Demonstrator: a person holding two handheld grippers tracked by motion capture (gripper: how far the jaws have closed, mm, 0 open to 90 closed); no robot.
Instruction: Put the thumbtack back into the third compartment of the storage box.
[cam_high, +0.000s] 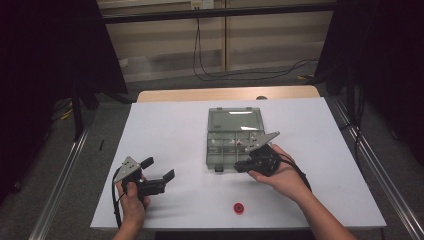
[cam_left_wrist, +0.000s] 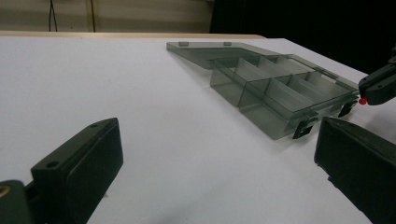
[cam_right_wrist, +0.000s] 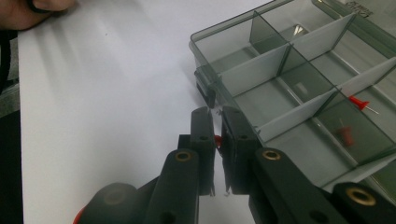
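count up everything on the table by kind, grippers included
grippers: 2, the left gripper and the right gripper
compartment box, lid open: 1
loose red pins in the box: 2, first pin, second pin
held red pin in the right gripper: 1
red round thing near the table's front edge: 1
total: 7

text: none legible | labels: none | numbers: none
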